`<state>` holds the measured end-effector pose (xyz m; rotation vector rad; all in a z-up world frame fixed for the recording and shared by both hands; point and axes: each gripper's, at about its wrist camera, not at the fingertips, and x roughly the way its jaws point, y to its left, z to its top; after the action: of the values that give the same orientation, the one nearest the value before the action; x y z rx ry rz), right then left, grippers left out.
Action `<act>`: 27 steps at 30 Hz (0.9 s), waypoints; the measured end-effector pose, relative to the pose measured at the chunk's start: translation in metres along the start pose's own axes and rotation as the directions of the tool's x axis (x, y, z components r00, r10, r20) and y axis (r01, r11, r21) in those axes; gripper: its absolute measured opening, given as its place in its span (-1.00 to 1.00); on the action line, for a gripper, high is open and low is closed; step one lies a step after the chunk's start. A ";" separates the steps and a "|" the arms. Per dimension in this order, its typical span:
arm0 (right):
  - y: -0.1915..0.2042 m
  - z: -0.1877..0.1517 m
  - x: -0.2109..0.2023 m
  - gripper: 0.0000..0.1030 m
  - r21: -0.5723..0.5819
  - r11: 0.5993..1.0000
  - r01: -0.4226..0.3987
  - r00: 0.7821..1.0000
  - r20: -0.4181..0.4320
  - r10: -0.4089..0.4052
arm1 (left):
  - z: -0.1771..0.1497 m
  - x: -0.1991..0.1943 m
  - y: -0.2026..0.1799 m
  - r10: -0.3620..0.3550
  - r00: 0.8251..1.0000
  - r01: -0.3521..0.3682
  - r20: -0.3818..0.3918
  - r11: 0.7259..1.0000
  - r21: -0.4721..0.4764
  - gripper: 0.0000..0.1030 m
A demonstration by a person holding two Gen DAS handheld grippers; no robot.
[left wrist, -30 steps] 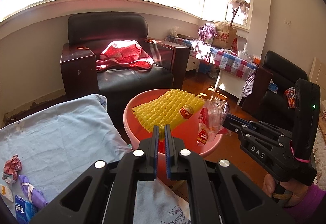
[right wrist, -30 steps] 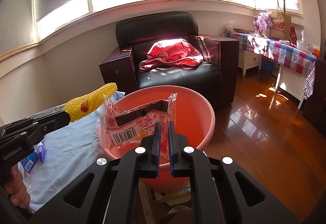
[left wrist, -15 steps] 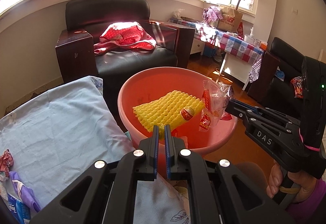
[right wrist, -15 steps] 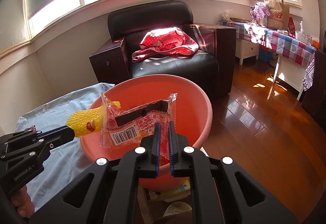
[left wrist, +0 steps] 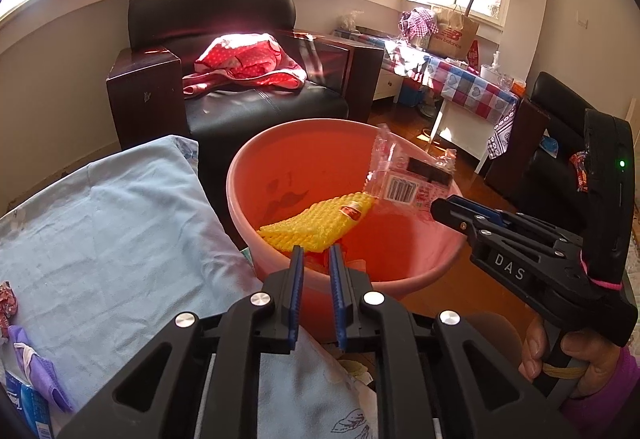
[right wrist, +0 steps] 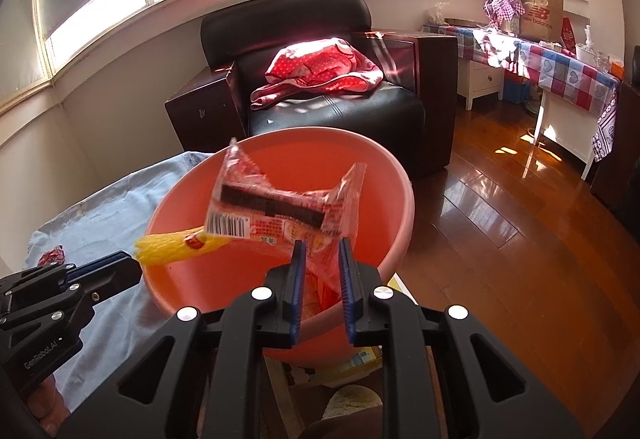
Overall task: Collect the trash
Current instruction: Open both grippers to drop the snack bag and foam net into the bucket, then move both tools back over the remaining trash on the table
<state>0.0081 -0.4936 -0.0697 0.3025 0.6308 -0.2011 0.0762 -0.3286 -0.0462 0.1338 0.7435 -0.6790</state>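
Observation:
An orange-pink plastic basin point(left wrist: 248, 199) point(right wrist: 400, 223) stands beside the blue-clothed table. My left gripper point(left wrist: 316, 259) is open at the basin's near rim, with a yellow foam net point(left wrist: 316, 223) point(right wrist: 172, 249) just beyond its fingertips, falling into the basin. My right gripper point(right wrist: 322, 251) is open over the basin, and a clear red snack wrapper point(right wrist: 276, 207) point(left wrist: 408, 179) hangs loose between and ahead of its fingers.
The table's light blue cloth point(left wrist: 112, 239) carries a crumpled red wrapper point(left wrist: 7, 303), a purple item point(left wrist: 36, 367) and a blue tissue pack point(left wrist: 24, 407) at the left. A black armchair point(left wrist: 224, 79) stands behind the basin. Wooden floor point(right wrist: 520, 239) lies to the right.
Both grippers have opened over the basin. The yellow net and the wrapper have come free and are dropping lower into it.

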 end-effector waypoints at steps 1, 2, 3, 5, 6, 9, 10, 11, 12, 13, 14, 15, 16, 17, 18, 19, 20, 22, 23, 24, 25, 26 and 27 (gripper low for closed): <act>0.000 0.000 0.000 -0.67 0.001 1.000 0.002 1.000 -0.001 -0.002 | 0.000 -0.001 0.000 0.001 1.000 -0.001 0.003 1.000 -0.002 -0.41; 0.000 -0.001 0.000 -0.67 0.002 1.000 0.005 1.000 -0.002 -0.005 | 0.000 -0.002 0.001 0.005 1.000 -0.005 0.011 1.000 -0.005 -0.32; 0.000 -0.001 0.000 -0.67 0.004 1.000 0.004 1.000 -0.002 -0.004 | 0.000 -0.005 0.001 0.007 1.000 -0.007 0.021 1.000 -0.007 -0.25; -0.002 0.000 -0.001 -0.67 0.005 1.000 0.007 1.000 -0.001 -0.007 | 0.000 -0.008 0.001 0.000 1.000 0.000 0.031 1.000 -0.010 -0.24; -0.002 0.001 -0.002 -0.67 0.007 1.000 0.005 1.000 0.000 -0.005 | 0.000 -0.009 0.001 -0.003 0.999 0.004 0.034 1.000 -0.013 -0.23; -0.001 0.001 -0.006 -0.67 0.010 1.000 -0.004 1.000 0.006 0.004 | 0.001 -0.014 0.001 -0.005 0.999 0.006 0.044 1.000 -0.020 -0.13; 0.000 0.001 -0.009 -0.67 0.008 1.000 -0.009 1.000 0.010 0.009 | 0.001 -0.016 0.002 -0.007 0.999 0.008 0.048 1.000 -0.023 -0.11; 0.002 0.001 -0.011 -0.67 0.005 1.000 -0.013 1.000 0.016 0.013 | 0.002 -0.018 0.002 -0.009 0.999 0.011 0.051 1.000 -0.025 -0.10; 0.004 0.001 -0.014 -0.67 0.002 1.000 -0.015 1.000 0.020 0.015 | 0.002 -0.020 0.002 -0.011 0.998 0.012 0.054 1.000 -0.026 -0.06; 0.007 0.001 -0.017 -0.67 -0.002 1.000 -0.017 1.000 0.024 0.017 | 0.001 -0.023 0.002 -0.012 0.998 0.014 0.059 1.000 -0.028 -0.04; 0.009 0.001 -0.020 -0.67 -0.007 1.000 -0.019 0.999 0.027 0.019 | 0.001 -0.025 0.002 -0.014 0.998 0.016 0.064 0.999 -0.029 -0.03; 0.011 0.001 -0.022 -0.67 -0.011 1.000 -0.022 0.999 0.030 0.022 | 0.001 -0.028 0.002 -0.015 0.998 0.018 0.069 0.999 -0.030 -0.01; 0.013 0.001 -0.025 -0.67 -0.013 1.000 -0.026 0.999 0.033 0.026 | 0.001 -0.031 0.002 -0.017 0.997 0.019 0.074 0.999 -0.031 0.00; 0.015 0.001 -0.028 -0.67 -0.015 0.999 -0.031 0.999 0.035 0.031 | 0.001 -0.033 0.002 -0.018 0.997 0.021 0.078 0.999 -0.032 0.00; 0.018 0.001 -0.031 -0.67 -0.018 0.999 -0.036 0.999 0.037 0.036 | 0.001 -0.037 0.003 -0.020 0.996 0.023 0.084 0.999 -0.033 0.00; 0.020 0.001 -0.034 -0.67 -0.021 0.999 -0.039 0.998 0.041 0.040 | 0.001 -0.040 0.004 -0.021 0.996 0.024 0.089 0.999 -0.034 0.00; 0.022 0.000 -0.037 -0.67 -0.025 0.999 -0.042 0.998 0.045 0.043 | 0.000 -0.043 0.004 -0.021 0.995 0.024 0.094 0.999 -0.035 0.01; 0.028 0.001 -0.043 -0.67 -0.033 0.998 -0.049 0.997 0.054 0.051 | 0.000 -0.051 0.006 -0.020 0.994 0.024 0.106 0.999 -0.036 0.03; 0.031 0.001 -0.046 -0.67 -0.038 0.998 -0.052 0.997 0.058 0.054 | 0.000 -0.055 0.007 -0.020 0.993 0.024 0.114 0.999 -0.038 0.04; 0.033 0.001 -0.049 -0.67 -0.042 0.998 -0.054 0.996 0.062 0.057 | -0.001 -0.059 0.009 -0.020 0.992 0.025 0.122 0.999 -0.040 0.06; 0.035 0.001 -0.052 -0.67 -0.046 0.997 -0.059 0.996 0.066 0.062 | -0.001 -0.064 0.009 -0.019 0.991 0.025 0.129 0.999 -0.041 0.07; 0.038 0.001 -0.055 -0.64 -0.051 0.997 -0.066 0.995 0.069 0.069 | -0.002 -0.068 0.010 -0.018 0.991 0.024 0.136 0.999 -0.042 0.08; 0.041 0.001 -0.058 -0.48 -0.055 0.996 -0.072 0.995 0.071 0.076 | -0.003 -0.072 0.011 -0.018 0.990 0.024 0.142 0.999 -0.043 0.08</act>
<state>-0.0259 -0.4503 -0.0255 0.2661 0.5503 -0.1241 0.0431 -0.2812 -0.0016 0.0361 0.6241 -0.6839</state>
